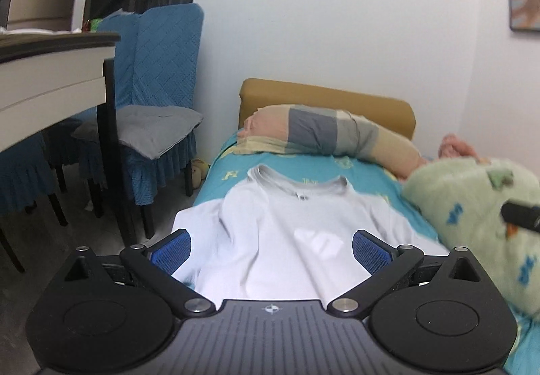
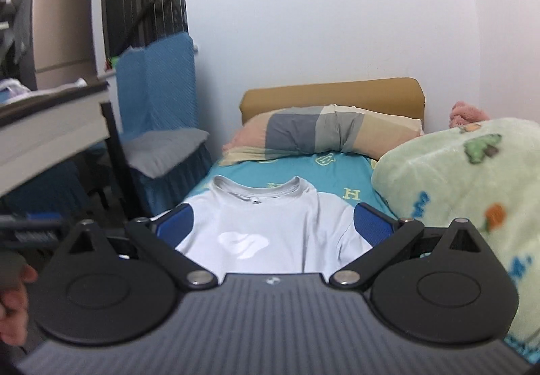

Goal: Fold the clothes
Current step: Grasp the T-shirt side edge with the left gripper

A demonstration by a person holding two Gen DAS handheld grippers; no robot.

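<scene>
A white short-sleeved cotton T-shirt (image 1: pixel 280 233) (image 2: pixel 266 226) lies spread out, front side up, on a bed with a turquoise sheet printed with pale yellow letters (image 1: pixel 233 165) (image 2: pixel 337 179). The shirt's long axis runs along the length of the bed, with the round collar pointing away from the cameras toward a patchwork pillow of grey, beige and pink squares (image 1: pixel 320 135) (image 2: pixel 324 132) and a mustard-yellow padded headboard (image 1: pixel 324 98) (image 2: pixel 330 95). A faint glossy logo sits on the chest, and soft creases run down the fabric.

The left gripper (image 1: pixel 271 248) hovers above the shirt's lower part, its blue-padded jaws spread wide and holding nothing. The right gripper (image 2: pixel 273 223) hangs over the shirt in the same way, jaws also spread wide and empty.

A pale green fleece blanket with small cartoon prints (image 1: pixel 472 226) (image 2: pixel 455 192) is heaped on the right side of the bed, beside the shirt. To the left of the bed stands a chair in a quilted blue cover (image 1: pixel 158 71) (image 2: pixel 158 95).
</scene>
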